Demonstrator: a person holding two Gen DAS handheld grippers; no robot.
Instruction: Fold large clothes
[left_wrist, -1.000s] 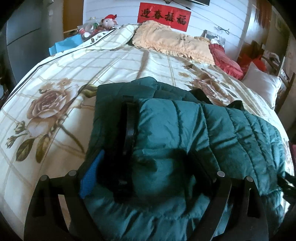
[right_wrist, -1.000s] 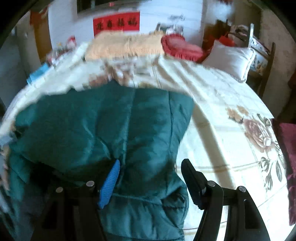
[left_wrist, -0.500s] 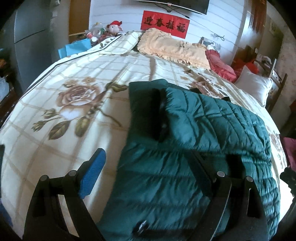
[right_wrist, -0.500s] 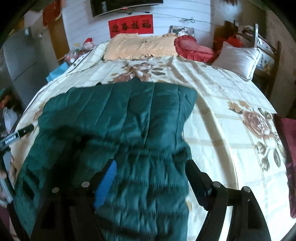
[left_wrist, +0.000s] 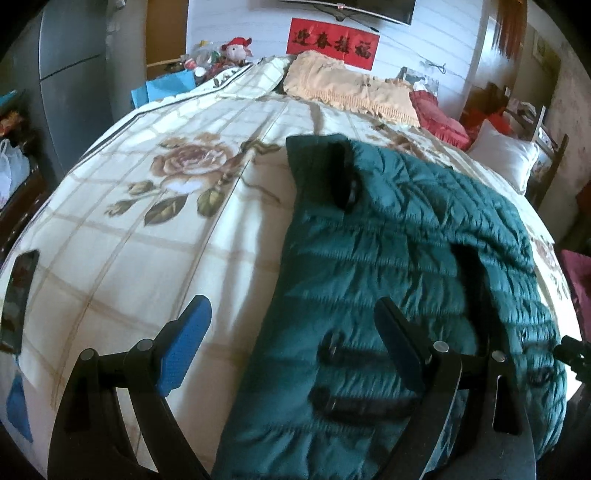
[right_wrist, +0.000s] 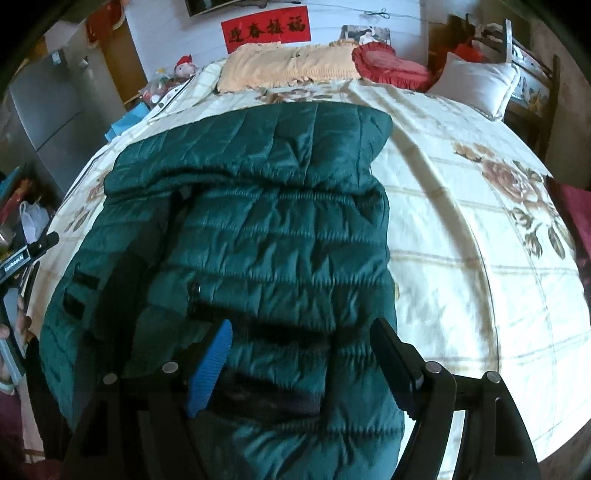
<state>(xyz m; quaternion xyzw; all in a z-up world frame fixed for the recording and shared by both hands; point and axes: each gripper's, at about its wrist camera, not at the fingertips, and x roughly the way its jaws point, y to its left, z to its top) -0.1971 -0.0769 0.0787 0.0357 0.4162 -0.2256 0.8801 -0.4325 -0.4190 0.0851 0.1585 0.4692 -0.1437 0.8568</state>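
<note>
A dark green quilted jacket (left_wrist: 388, 240) lies flat on the rose-print bed sheet (left_wrist: 147, 240), its sides folded in over its middle. My left gripper (left_wrist: 291, 350) hovers open above the jacket's left edge, with its blue left pad (left_wrist: 184, 347) over bare sheet. In the right wrist view the jacket (right_wrist: 277, 221) fills the centre. My right gripper (right_wrist: 301, 365) stands open just over the near hem; fabric lies below its fingers and is not pinched. The left gripper's body (right_wrist: 14, 258), with a hand on it, shows at the left edge.
An orange pillow (left_wrist: 347, 88), a red cushion (left_wrist: 439, 118) and a white pillow (left_wrist: 506, 158) line the head of the bed. A dark phone (left_wrist: 20, 295) lies at the bed's left edge. A grey cabinet (left_wrist: 70, 74) stands to the left.
Both grippers have drawn back from the jacket toward the near edge of the bed. The left one has shifted left off the fabric. The right jaws stand a little wider.
</note>
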